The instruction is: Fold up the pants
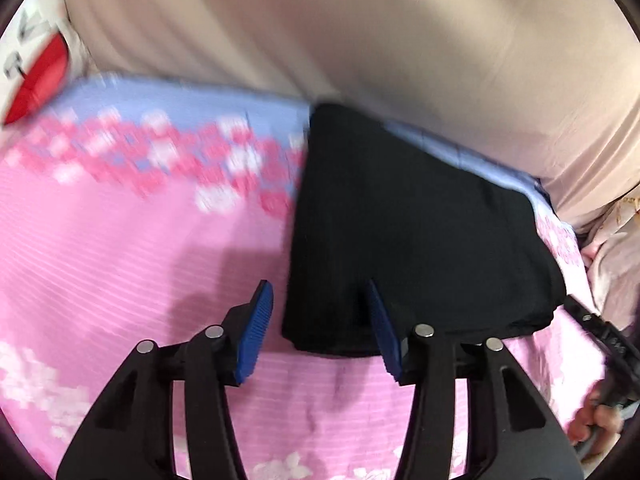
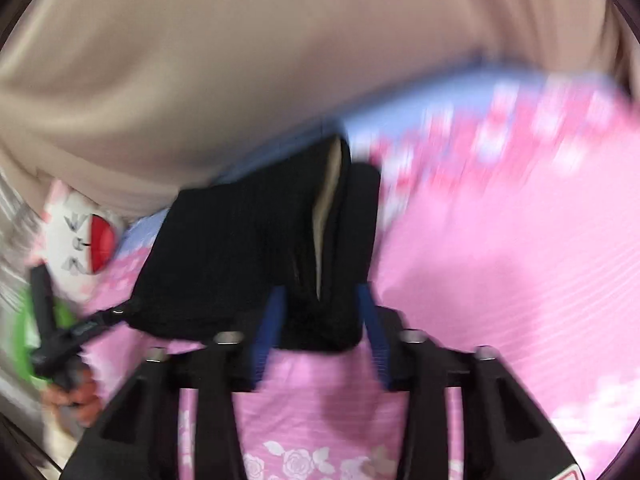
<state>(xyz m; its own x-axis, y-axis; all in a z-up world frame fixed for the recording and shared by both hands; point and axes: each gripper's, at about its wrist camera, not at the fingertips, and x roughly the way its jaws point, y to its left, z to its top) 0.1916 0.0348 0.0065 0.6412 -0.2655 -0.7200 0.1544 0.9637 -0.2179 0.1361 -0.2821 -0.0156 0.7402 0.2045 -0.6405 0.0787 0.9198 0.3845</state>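
The black pants [image 1: 404,236] lie folded into a compact block on the pink flowered bedsheet [image 1: 120,264]. My left gripper [image 1: 318,312] is open, its blue pads astride the block's near left corner. In the right wrist view the pants [image 2: 248,252] show a pale inner lining along a fold. My right gripper [image 2: 322,320] is open, its pads on either side of the block's near right end; whether they touch the cloth is unclear. The left gripper's body [image 2: 60,336] shows at the left of the right wrist view. Both views are blurred.
A beige cloth or cushion [image 1: 320,40] runs along the far side of the bed. A white item with a red patch [image 1: 36,76] lies at the far left. A green object [image 2: 24,336] sits at the bed's edge. A hand [image 1: 596,424] shows at the right.
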